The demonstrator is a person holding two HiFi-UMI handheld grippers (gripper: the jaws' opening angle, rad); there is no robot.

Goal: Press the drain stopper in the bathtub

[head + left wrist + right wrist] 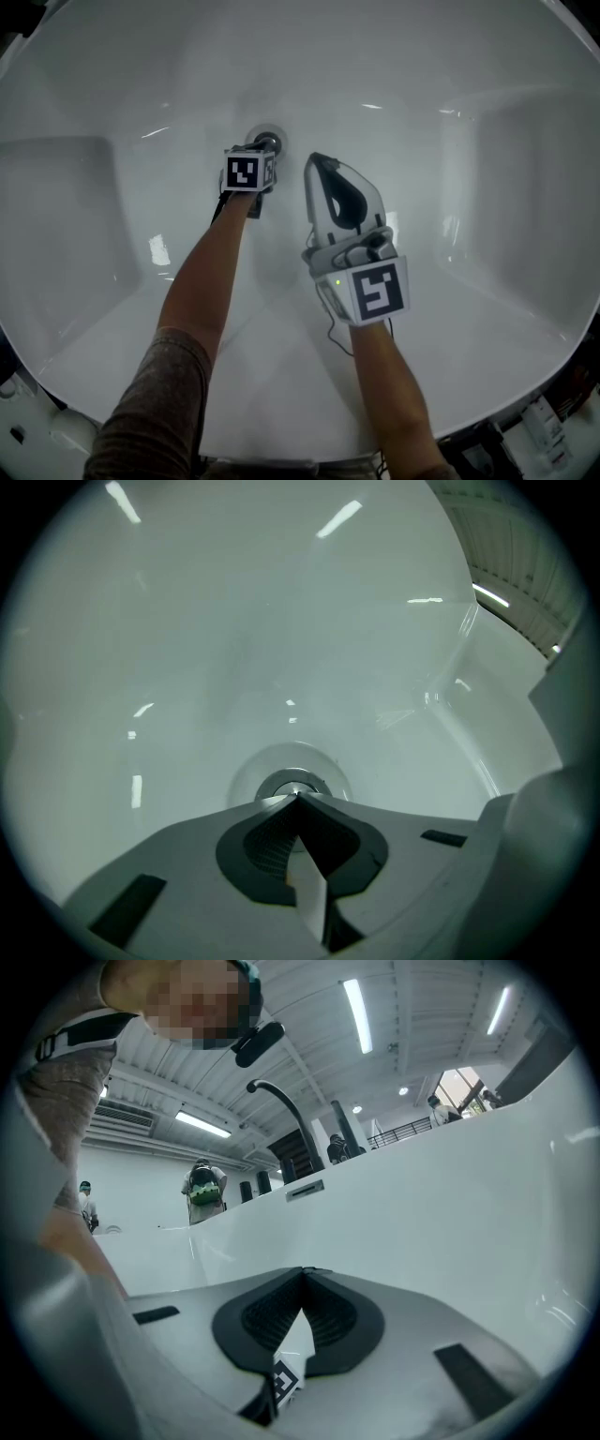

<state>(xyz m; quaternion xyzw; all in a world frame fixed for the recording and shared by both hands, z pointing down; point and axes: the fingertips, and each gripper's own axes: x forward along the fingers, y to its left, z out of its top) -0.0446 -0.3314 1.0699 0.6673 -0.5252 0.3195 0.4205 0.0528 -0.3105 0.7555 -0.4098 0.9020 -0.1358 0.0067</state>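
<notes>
- White bathtub [469, 281], glossy and bare, fills the head view. The drain stopper [266, 143] sits in its floor at the far middle, a round metal cap inside a pale ring.
- Your left gripper [262, 153] is down at the stopper with its jaws pressed together and nothing between them. In the left gripper view the joined tips [298, 797] sit at the stopper's [292, 787] near edge. Whether they touch it cannot be confirmed.
- Your right gripper [315, 159] is held just right of the left one, raised off the tub floor. Its jaws are likewise closed on nothing [302, 1269], and it points at the tub wall.
- Risk: the tips look off-centre on the cap. Pushing from the edge could skid them onto the enamel, marking it and leaving the stopper unlatched.
- Risk: the tips are narrow against smooth metal, so an angled push would likely slip. Push straight down.
- Risk: the right gripper is close by and could knock your left forearm [202, 281] during the press.
- Writing: none is legible. Only the black-and-white square markers [244, 172] on the gripper cubes show. A small plate [307, 1190] on the tub rim is too small to read.
</notes>
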